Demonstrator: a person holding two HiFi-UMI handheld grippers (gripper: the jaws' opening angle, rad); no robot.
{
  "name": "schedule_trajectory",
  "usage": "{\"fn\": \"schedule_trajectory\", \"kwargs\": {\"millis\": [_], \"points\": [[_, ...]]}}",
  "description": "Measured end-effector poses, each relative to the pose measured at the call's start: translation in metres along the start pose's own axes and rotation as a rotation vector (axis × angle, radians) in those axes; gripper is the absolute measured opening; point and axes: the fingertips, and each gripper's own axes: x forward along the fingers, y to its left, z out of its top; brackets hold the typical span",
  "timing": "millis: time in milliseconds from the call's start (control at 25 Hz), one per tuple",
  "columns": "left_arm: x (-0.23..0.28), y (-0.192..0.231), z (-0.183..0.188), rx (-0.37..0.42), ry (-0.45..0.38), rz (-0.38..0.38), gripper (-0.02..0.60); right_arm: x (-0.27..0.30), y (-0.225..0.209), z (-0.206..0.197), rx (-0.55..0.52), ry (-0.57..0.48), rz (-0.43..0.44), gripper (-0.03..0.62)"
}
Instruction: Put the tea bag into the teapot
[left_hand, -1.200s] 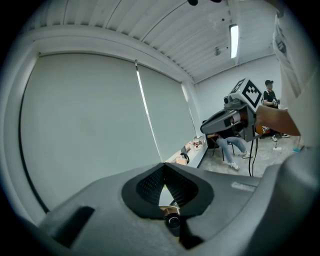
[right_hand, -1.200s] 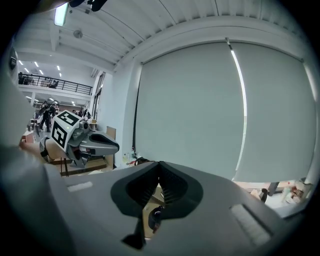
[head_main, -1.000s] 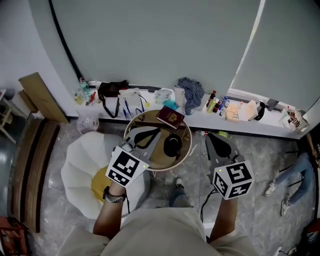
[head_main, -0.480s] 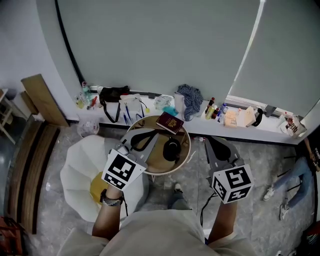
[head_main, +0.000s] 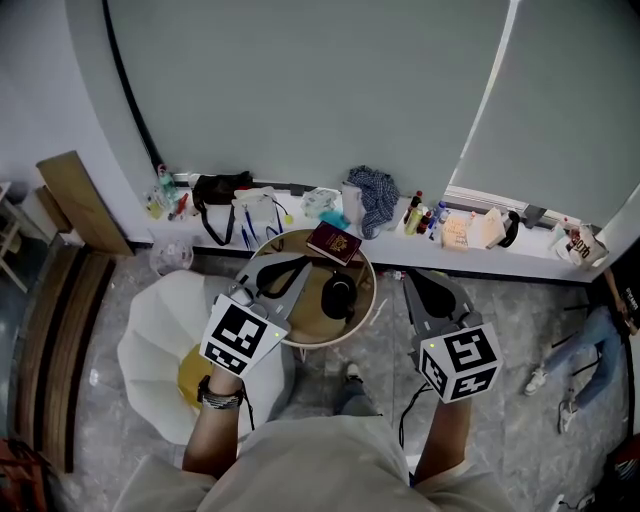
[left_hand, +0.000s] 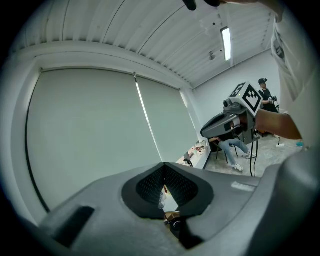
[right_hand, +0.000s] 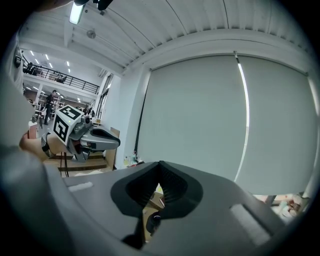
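Left claw (head_main: 284, 272) nudged left | right claw (head_main: 432, 283) level | both closed, empty | teapot (head_main: 338, 297) on round table (head_main: 318, 322)

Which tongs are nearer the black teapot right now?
Left. The left tongs sit over the round table just left of the teapot; the right tongs hang off the table's right edge, over the floor.

The person wears a pale beige shirt (head_main: 330, 465) and a dark band (head_main: 222, 393) on the left wrist. The left gripper (head_main: 283, 272) and the right gripper (head_main: 432, 285) are grey with black ribbed pads (left_hand: 150, 186). Behind its jaws each bears a white cube (head_main: 240, 335) with black square markers, and a thin black cable (head_main: 404, 425) trails from the right one.
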Motion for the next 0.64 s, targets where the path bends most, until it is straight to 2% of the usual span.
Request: {"fn": "schedule_trajectory", "kwargs": {"millis": [640], "points": [[-0.005,-0.01,-0.013,-0.01,0.011,0.003,0.005,-0.002,0.009,-0.014,-0.005,0.013,0.012,0.006]]}}
